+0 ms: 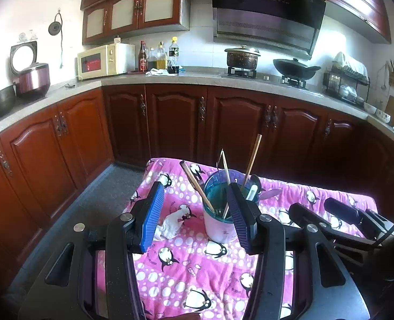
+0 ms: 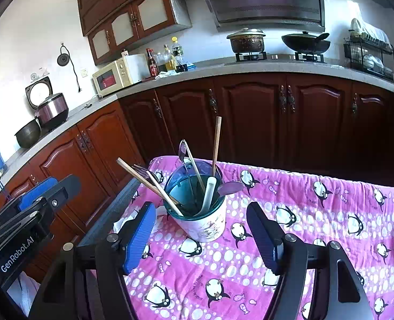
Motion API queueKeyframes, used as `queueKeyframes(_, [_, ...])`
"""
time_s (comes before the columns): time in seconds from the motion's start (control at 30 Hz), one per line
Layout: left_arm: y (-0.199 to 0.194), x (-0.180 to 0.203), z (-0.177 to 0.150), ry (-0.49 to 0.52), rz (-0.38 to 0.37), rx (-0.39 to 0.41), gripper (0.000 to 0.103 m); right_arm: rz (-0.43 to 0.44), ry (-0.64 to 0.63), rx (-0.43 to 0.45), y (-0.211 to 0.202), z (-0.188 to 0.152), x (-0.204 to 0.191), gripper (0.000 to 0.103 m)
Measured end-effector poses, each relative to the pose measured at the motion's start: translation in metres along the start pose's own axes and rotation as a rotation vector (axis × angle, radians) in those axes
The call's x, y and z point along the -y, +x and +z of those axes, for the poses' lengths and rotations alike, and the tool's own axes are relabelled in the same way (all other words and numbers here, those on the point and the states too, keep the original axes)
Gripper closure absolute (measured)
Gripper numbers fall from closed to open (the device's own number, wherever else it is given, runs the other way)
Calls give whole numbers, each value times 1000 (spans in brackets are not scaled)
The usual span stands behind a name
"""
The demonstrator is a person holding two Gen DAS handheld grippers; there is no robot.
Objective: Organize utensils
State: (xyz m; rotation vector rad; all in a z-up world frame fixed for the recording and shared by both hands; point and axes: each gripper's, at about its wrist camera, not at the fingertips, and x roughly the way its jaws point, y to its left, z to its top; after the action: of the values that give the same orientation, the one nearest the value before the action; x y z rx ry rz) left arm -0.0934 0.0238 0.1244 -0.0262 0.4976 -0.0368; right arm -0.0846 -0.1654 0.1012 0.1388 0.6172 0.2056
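A white utensil holder with a teal rim (image 1: 218, 226) (image 2: 205, 224) stands on the pink penguin cloth (image 1: 191, 272) (image 2: 317, 226). It holds wooden chopsticks (image 2: 216, 144), a fork (image 2: 141, 170), a metal spoon (image 2: 182, 149), a white spoon (image 2: 209, 192) and a purple spoon (image 2: 231, 188). My left gripper (image 1: 195, 192) is open and empty, with the holder just inside its right finger. My right gripper (image 2: 201, 208) is open and empty, its fingers on either side of the holder and apart from it.
A crumpled white tissue (image 1: 170, 226) lies left of the holder. The right gripper (image 1: 338, 213) shows in the left wrist view and the left gripper (image 2: 44, 194) in the right wrist view. Wooden cabinets (image 1: 170, 122) and a countertop (image 1: 197, 77) run behind the table.
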Motion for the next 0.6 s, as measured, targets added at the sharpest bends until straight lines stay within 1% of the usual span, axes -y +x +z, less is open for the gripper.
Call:
queueKeyframes(0.27, [-2,-1,-1,-5,19,5,54,-8,-12,0,0,-2,-2,32])
queueKeyframes(0.6, [4,0,-3,-2,34,-9,54,-9,-10,-12,5,-4,-2,32])
